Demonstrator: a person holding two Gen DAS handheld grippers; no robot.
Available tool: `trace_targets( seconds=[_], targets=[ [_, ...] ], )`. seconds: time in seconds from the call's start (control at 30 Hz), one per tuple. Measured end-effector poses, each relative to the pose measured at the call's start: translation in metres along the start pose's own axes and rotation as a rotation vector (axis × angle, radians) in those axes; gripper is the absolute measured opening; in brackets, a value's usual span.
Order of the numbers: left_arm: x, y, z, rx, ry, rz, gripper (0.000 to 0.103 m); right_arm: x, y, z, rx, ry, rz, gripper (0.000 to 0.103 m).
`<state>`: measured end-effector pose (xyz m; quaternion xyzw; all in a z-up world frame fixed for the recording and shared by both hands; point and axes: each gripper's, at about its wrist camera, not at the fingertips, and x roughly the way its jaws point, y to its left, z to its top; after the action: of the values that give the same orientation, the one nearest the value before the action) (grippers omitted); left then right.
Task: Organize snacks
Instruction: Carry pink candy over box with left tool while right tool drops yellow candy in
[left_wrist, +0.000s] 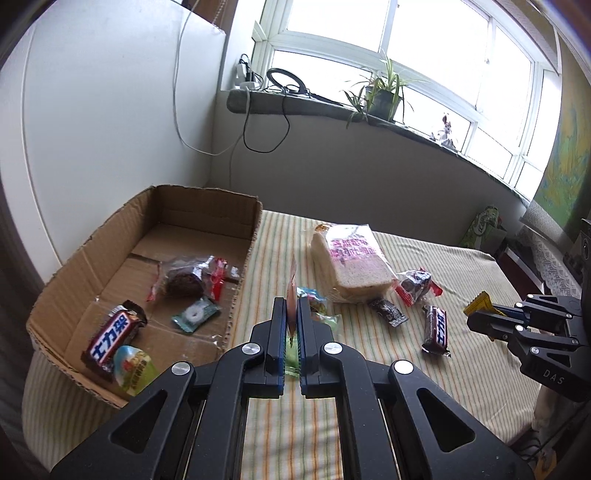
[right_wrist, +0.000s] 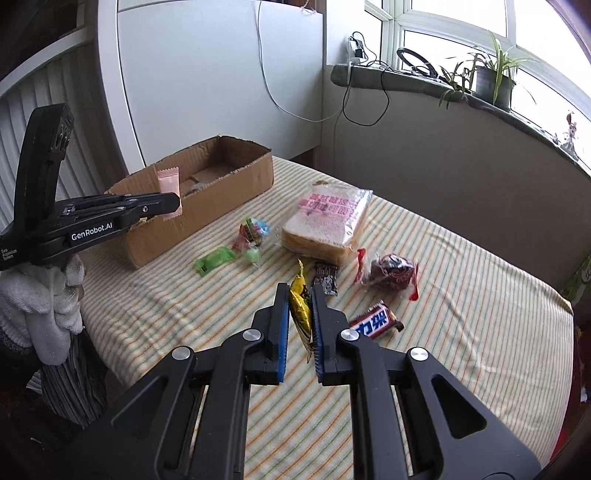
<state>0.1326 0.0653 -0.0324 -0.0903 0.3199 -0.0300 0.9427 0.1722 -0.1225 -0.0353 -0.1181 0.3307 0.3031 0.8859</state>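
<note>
Left gripper (left_wrist: 292, 314): jaws closed on a thin pink packet (right_wrist: 169, 184), held edge-on near the box (left_wrist: 92, 266) rim. Right gripper (right_wrist: 300, 314): jaws clamped on a yellow packet (right_wrist: 301, 310) above the bed (right_wrist: 480, 295). Box holds four snacks. Bread (right_wrist: 327, 225), candies, chocolate bar (right_wrist: 375, 320) lie loose on the striped cover.

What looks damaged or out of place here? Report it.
The cardboard box has a ragged, torn rim along its near-left edge. Otherwise nothing is spilled; loose snacks such as the bagged sliced bread and a Snickers bar just lie on the striped cloth, not yet boxed.
</note>
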Motion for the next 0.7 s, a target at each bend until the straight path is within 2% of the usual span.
trace_targets(
  seconds=[0.5,0.7],
  targets=[
    [-0.020,0.070,0.011,-0.061,-0.059,0.085,0.004,0.061,0.063,0.097,-0.100,-0.023,0.082,0.011],
    [-0.018,0.090,0.009,-0.086,-0.065,0.100,0.004,0.092,0.086,0.122,-0.126,-0.003,0.106,0.011]
  ],
)
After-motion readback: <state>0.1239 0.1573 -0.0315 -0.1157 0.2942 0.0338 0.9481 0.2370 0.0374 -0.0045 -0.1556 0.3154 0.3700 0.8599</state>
